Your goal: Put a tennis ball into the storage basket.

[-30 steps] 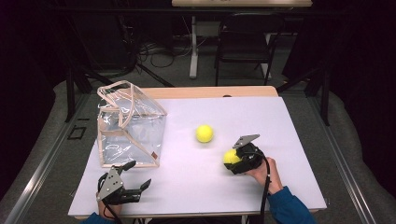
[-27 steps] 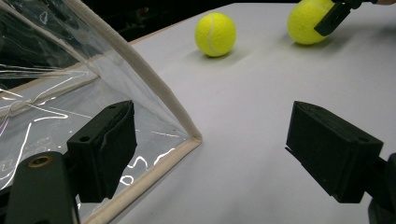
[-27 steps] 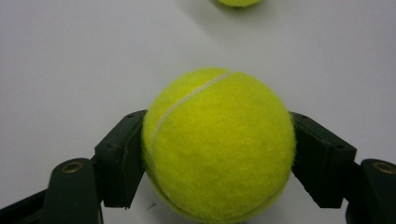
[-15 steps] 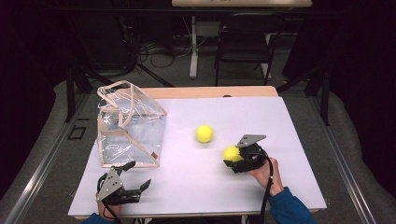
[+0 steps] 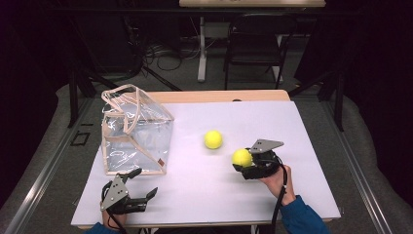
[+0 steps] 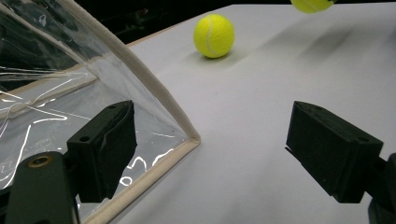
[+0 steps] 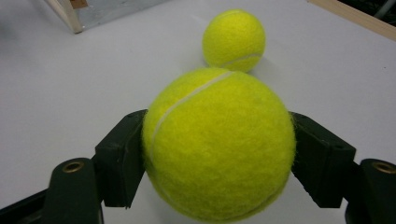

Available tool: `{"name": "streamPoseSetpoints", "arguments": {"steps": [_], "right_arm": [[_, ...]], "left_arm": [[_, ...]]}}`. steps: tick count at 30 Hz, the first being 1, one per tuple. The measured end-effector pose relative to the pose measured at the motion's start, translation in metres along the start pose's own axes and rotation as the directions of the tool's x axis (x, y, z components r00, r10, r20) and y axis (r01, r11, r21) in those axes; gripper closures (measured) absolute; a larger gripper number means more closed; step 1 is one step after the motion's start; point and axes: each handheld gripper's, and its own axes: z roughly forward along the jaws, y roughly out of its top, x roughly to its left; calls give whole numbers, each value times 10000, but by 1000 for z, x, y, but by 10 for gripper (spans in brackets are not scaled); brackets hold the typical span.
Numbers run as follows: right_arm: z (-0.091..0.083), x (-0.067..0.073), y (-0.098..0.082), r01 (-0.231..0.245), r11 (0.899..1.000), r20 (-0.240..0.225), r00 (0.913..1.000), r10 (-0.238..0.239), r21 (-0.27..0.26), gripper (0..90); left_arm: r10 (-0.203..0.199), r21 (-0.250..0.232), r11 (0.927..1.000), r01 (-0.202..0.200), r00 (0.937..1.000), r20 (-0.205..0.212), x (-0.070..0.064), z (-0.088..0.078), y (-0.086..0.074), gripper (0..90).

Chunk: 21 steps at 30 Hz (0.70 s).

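My right gripper [image 5: 242, 161] is shut on a yellow tennis ball [image 5: 241, 157], held a little above the white table [image 5: 292, 126]; in the right gripper view the ball [image 7: 218, 144] sits squeezed between both black pads. A second tennis ball [image 5: 213, 139] lies on the table to the upper left of it, and shows too as the farther ball [image 7: 234, 40] and in the left gripper view [image 6: 214, 35]. My left gripper [image 5: 144, 184] rests open at the table's front left, its jaws wide apart, by the front corner of a clear plastic bag [image 5: 134, 129].
The clear bag [image 6: 70, 107] has beige trim and handles and stands upright at the table's left. A black chair [image 5: 253, 44] and cables stand on the floor beyond the table's far edge. White tabletop stretches between the two grippers.
My right gripper has lifted the held tennis ball slightly and shifted it toward the left. The left gripper, the bag and the loose ball have stayed put.
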Motion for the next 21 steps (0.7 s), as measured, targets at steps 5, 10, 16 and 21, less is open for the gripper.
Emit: {"name": "streamPoseSetpoints", "arguments": {"steps": [5,10,16,21], "right_arm": [[-3,1,1,25,9998,-10,10000,-25,-178,261],[-2,2,2,-15,9994,-75,10000,13,-336,261],[0,6,2,23,9991,-102,9999,-28,-420,261],[1,7,4,88,9986,-96,9999,-93,-526,262]], "left_arm": [[-18,-7,10000,18,10000,11,0,1,0,160],[-30,-1,10000,30,10000,12,1,1,0,161],[84,7,10000,-84,10000,33,0,0,0,160],[33,3,10000,-33,10000,21,0,0,0,161]]}}
